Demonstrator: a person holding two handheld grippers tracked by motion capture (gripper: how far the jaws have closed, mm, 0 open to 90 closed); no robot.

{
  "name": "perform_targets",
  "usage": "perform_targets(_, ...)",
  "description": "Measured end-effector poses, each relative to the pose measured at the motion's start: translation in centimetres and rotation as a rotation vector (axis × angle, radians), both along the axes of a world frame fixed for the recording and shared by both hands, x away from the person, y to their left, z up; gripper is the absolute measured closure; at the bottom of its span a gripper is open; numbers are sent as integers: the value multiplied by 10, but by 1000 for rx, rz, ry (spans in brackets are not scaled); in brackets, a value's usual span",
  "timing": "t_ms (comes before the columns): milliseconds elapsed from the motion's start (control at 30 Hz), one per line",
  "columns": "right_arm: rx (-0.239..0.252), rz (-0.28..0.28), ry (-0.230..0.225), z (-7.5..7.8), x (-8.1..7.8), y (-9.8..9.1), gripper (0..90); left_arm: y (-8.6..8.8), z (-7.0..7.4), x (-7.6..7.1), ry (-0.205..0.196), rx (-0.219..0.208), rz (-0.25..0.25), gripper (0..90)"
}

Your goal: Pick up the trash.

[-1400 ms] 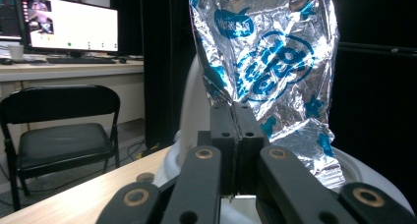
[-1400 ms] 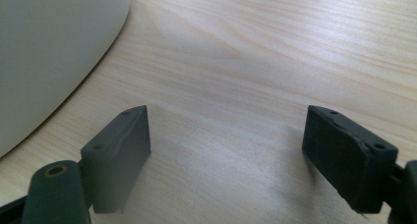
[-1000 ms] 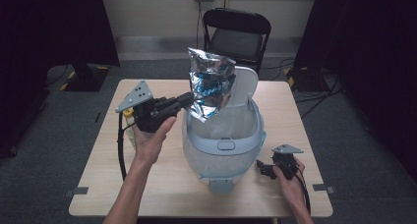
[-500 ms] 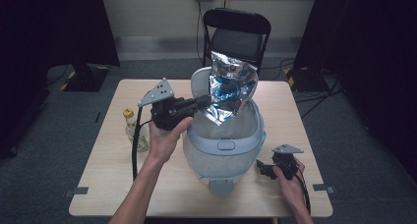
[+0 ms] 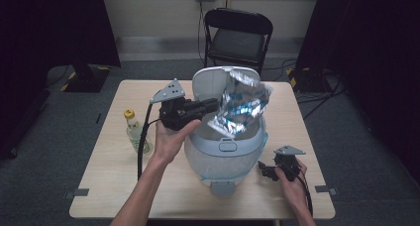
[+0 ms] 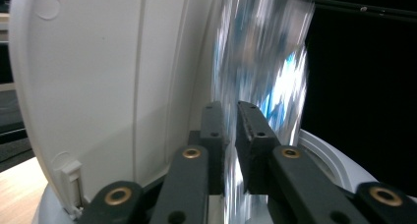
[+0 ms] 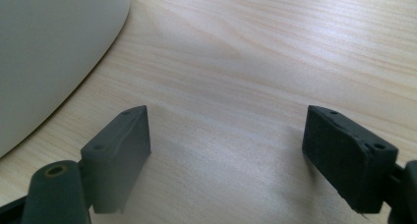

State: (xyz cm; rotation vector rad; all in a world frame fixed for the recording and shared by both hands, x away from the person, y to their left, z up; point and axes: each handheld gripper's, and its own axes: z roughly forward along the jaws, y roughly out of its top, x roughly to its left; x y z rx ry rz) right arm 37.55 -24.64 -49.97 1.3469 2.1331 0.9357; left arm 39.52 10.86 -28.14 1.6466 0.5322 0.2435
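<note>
— Over the open bin, what is that shiny thing?

— A crinkled foil bag [image 5: 241,108], silver with blue print. It hangs above the mouth of the white bin [image 5: 221,159], just in front of the bin's raised lid [image 5: 210,84].

— Is it held?

— The left gripper [image 5: 212,106] reaches in level from the left, and the bag's edge sits between its jaws. In the left gripper view the bag [image 6: 260,76] is a blur rising between the two black jaws, which stand narrow with a slim gap. They have just been opening a little, and I cannot tell whether the pads still press on the foil.

— And the lid there?

— It stands upright at the left of that view [image 6: 108,86], close beside the jaws.

— What about the other hand?

— The right gripper [image 5: 264,170] rests low on the desk [image 5: 114,186], near the bin's front right side. Its own view shows the jaws wide apart with bare wood between them [image 7: 226,155] and the bin's pale wall curving in at the upper left [image 7: 49,52].

— Anything else on the desk?

— A small clear bottle [image 5: 132,131] with a yellow cap stands upright to the left of the bin, beside the left forearm. Behind the desk stands a black folding chair [image 5: 237,37].
</note>
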Motion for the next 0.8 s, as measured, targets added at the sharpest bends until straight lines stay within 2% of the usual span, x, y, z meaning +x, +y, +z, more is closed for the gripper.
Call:
perform_targets(367,0,-1,0,0,0,0,173,6,-1,0,-2,-4,6,769)
perform_targets(567,0,0,0,0,0,0,173,13,-4,-1,5,-35,-3,750)
perform_targets(700,0,-1,0,0,0,0,173,17,-2,-2,-5,-40,1,788)
perform_targets(733,0,-1,0,0,0,0,173,19,-1,-4,-22,-45,3,794)
perform_targets(800,0,-1,0,0,0,0,173,23,-1,-5,-29,-44,3,830)
